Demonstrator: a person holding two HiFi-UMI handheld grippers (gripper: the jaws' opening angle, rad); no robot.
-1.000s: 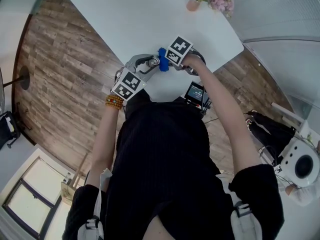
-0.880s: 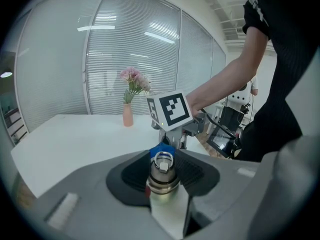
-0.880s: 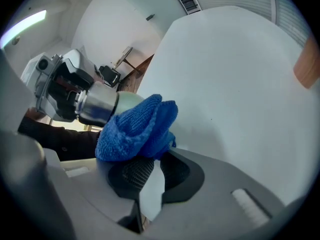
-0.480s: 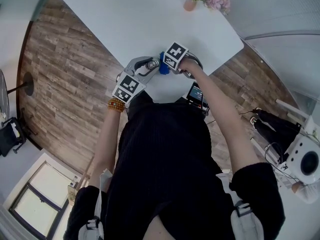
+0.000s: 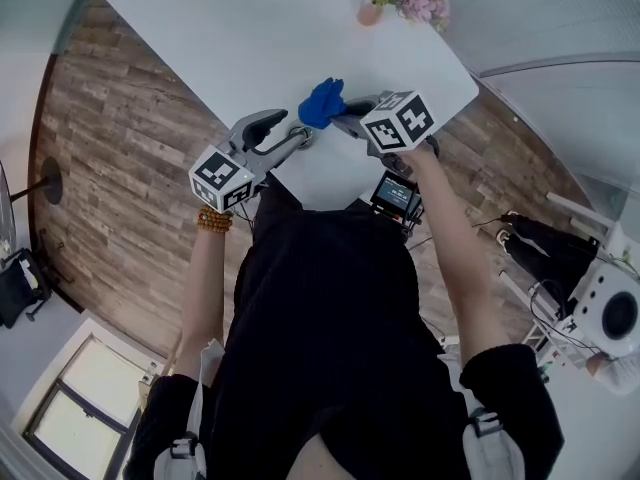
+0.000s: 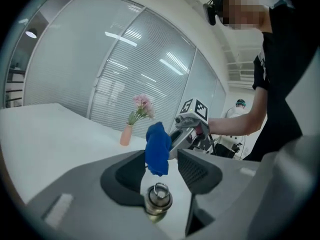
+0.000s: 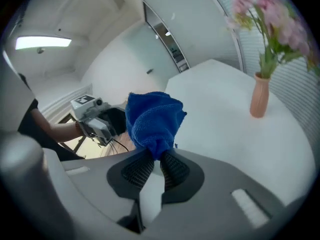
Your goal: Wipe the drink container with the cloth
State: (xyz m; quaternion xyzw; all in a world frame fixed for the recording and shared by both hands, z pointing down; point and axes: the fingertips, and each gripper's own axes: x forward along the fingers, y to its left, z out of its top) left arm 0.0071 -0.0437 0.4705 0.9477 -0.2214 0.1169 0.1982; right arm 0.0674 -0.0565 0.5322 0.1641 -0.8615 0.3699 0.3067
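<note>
Drink container [image 6: 158,200] shows only its metal top with a ring, low down between the jaws of the left gripper [image 6: 160,159]. Those jaws stand wide apart and have just been opening; neither pad presses on the container's top, and its body is out of sight below. Just beyond it, the right gripper [image 7: 156,156] has its jaws pressed together on a bunched blue cloth [image 7: 152,119]. The cloth sticks out past the jaw tips and, in the left gripper view, hangs a little above the container's top without touching it. Both grippers are held over the near edge of a white table [image 5: 230,38]. At the table's far end stands a pink vase [image 7: 259,101] holding pink flowers [image 7: 270,21]. Wooden floor [image 5: 120,148] lies beside the table.
</note>
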